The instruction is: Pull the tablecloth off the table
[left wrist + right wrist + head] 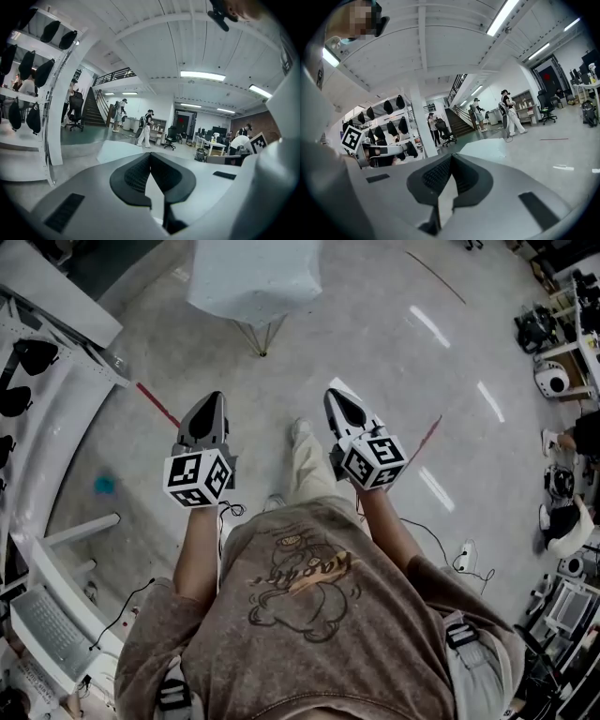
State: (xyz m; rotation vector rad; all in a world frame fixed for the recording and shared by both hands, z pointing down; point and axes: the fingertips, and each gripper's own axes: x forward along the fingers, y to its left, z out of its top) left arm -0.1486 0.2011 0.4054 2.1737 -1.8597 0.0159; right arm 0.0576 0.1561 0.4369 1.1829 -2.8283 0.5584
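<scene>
A mottled brown short-sleeved T-shirt (314,638) bears a cartoon print (302,587) — trousers (309,470) are pale.

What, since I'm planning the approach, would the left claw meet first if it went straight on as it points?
Probably the draped tablecloth ahead. Nothing else shows between the shut left claw and it, though depth is unclear.
</scene>
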